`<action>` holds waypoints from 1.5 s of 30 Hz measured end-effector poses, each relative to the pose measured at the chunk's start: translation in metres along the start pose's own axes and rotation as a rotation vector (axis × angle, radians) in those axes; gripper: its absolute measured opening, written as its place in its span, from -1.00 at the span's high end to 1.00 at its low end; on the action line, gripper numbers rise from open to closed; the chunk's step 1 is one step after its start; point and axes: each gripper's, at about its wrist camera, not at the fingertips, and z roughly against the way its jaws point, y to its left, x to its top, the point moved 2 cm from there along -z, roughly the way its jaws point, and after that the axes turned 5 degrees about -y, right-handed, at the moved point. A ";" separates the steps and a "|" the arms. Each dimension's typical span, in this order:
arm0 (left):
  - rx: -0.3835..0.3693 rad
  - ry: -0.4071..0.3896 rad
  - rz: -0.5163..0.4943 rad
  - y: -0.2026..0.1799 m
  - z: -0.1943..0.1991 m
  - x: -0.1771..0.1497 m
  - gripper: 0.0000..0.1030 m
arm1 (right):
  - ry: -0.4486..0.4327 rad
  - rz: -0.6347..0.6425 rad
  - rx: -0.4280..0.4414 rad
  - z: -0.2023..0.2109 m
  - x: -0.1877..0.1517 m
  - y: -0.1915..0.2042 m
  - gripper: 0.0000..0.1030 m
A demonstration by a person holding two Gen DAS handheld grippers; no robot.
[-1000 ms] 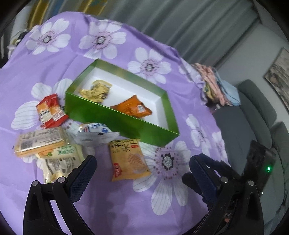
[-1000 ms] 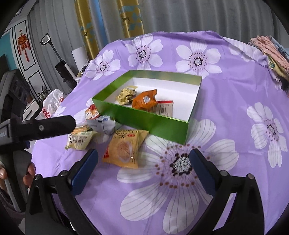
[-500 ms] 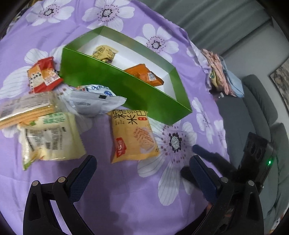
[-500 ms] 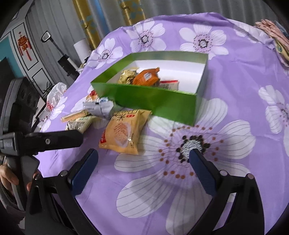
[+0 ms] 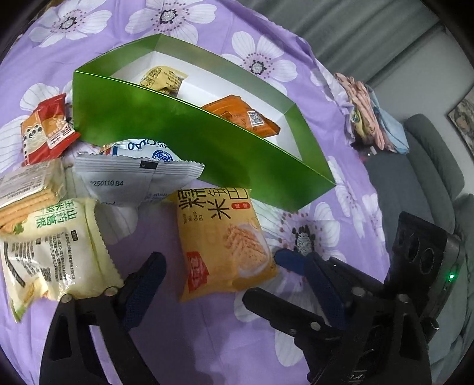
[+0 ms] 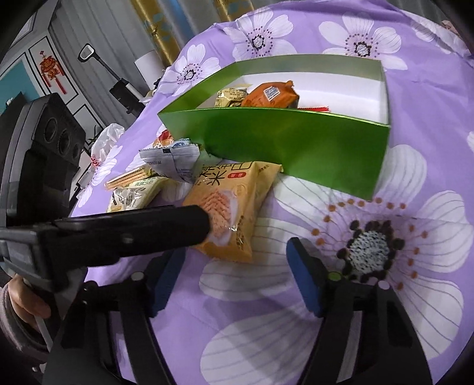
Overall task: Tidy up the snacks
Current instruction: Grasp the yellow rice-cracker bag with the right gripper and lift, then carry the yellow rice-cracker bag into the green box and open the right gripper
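Both grippers dropped closer: left gripper [image 5: 234, 266], wide open and empty, now straddles yellow snack packet [image 5: 222, 240]; right gripper [image 6: 234, 260] open, idle.

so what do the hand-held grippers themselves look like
Both match: the left hand-held gripper and right hand-held gripper have black angular plastic frames with silver rivets and two fingers faced with dark blue textured pads. Each carries a black camera block with round lenses; one shows a green light. A grey sleeve cuff covers the person's left wrist.

Grey curtains [image 5: 355, 26] hang behind the table; a grey sofa [image 5: 429, 165] stands beyond its right edge. Gold drapes [image 6: 154, 26] and panelled wall [image 6: 59, 74] stand opposite.
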 end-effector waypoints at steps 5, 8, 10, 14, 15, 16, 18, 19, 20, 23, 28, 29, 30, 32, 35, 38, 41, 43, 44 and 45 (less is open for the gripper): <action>0.009 0.008 -0.001 0.003 -0.008 0.002 -0.59 | 0.002 0.022 0.013 -0.008 0.005 0.002 -0.20; 0.014 0.011 -0.001 0.005 -0.010 0.004 -0.50 | 0.005 0.036 0.022 -0.012 0.008 0.003 -0.08; 0.015 0.011 0.000 0.006 -0.012 0.005 -0.50 | 0.008 0.037 0.031 -0.014 0.010 0.003 -0.03; 0.031 0.022 -0.007 0.007 -0.014 0.006 -0.17 | 0.021 0.064 0.032 -0.018 0.009 0.007 0.17; 0.027 0.020 0.000 0.008 -0.013 0.006 -0.15 | 0.021 0.072 0.030 -0.018 0.009 0.007 0.19; 0.029 0.017 0.004 0.010 -0.013 0.006 -0.09 | 0.021 0.076 0.029 -0.017 0.009 0.007 0.20; 0.026 0.015 0.012 0.012 -0.011 0.007 -0.04 | 0.021 0.066 0.030 -0.017 0.008 0.005 0.28; 0.027 0.014 0.010 0.012 -0.011 0.007 -0.04 | 0.018 0.061 0.032 -0.015 0.008 0.005 0.30; 0.033 0.012 0.003 0.011 -0.009 0.007 -0.04 | 0.015 0.062 0.032 -0.014 0.007 0.005 0.34; 0.048 0.002 -0.018 0.007 -0.004 0.006 -0.03 | 0.006 0.067 0.033 -0.010 0.005 0.008 0.38; 0.060 -0.010 -0.053 -0.005 0.010 -0.002 -0.04 | -0.015 0.072 0.028 0.006 -0.001 0.018 0.39; 0.060 -0.014 -0.063 -0.008 0.013 -0.004 -0.04 | -0.023 0.078 0.024 0.010 -0.003 0.021 0.39; 0.057 -0.019 -0.075 -0.012 0.017 -0.007 -0.04 | -0.032 0.087 0.018 0.014 -0.004 0.024 0.39; 0.048 -0.029 -0.088 -0.018 0.023 -0.009 -0.03 | -0.058 0.100 0.008 0.026 -0.005 0.028 0.39; 0.032 -0.057 -0.115 -0.030 0.034 -0.007 -0.04 | -0.098 0.105 -0.003 0.040 -0.001 0.032 0.39; 0.016 -0.090 -0.145 -0.045 0.043 -0.001 -0.04 | -0.142 0.121 -0.021 0.055 0.007 0.034 0.39; 0.003 -0.113 -0.171 -0.057 0.048 0.008 -0.04 | -0.183 0.130 -0.034 0.067 0.016 0.034 0.39; -0.005 -0.122 -0.182 -0.063 0.050 0.015 -0.04 | -0.202 0.131 -0.040 0.071 0.023 0.032 0.39; -0.008 -0.127 -0.189 -0.066 0.050 0.019 -0.04 | -0.210 0.131 -0.040 0.073 0.026 0.031 0.39; -0.009 -0.132 -0.195 -0.069 0.051 0.021 -0.04 | -0.217 0.131 -0.042 0.074 0.029 0.030 0.39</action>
